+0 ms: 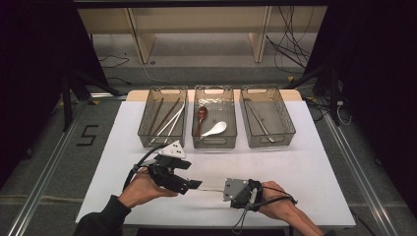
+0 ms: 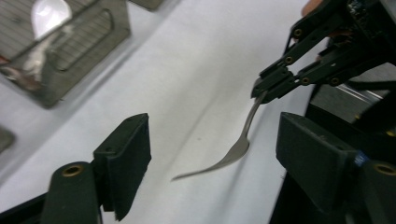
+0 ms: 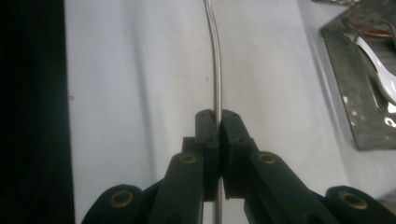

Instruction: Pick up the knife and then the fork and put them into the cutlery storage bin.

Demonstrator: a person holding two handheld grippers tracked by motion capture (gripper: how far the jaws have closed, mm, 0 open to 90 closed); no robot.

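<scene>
Left gripper [image 1: 196, 185]: jaws apart, pads clear of the fork [image 2: 233, 151], which hangs between them above the white table [image 1: 305, 162]. Right gripper [image 1: 222, 189]: jaws clamped on the fork handle. Keep the left gripper clear before moving. Carry the fork level to the far right bin [image 1: 290, 129], which probably takes the metal cutlery, then release low.

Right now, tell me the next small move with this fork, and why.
Probably carry the fork toward the right-hand bin, where other metal cutlery lies. The right gripper is clamped on its handle, and the left gripper stands open with its jaws clear of the fork, so the fork hangs from the right gripper alone.
</scene>
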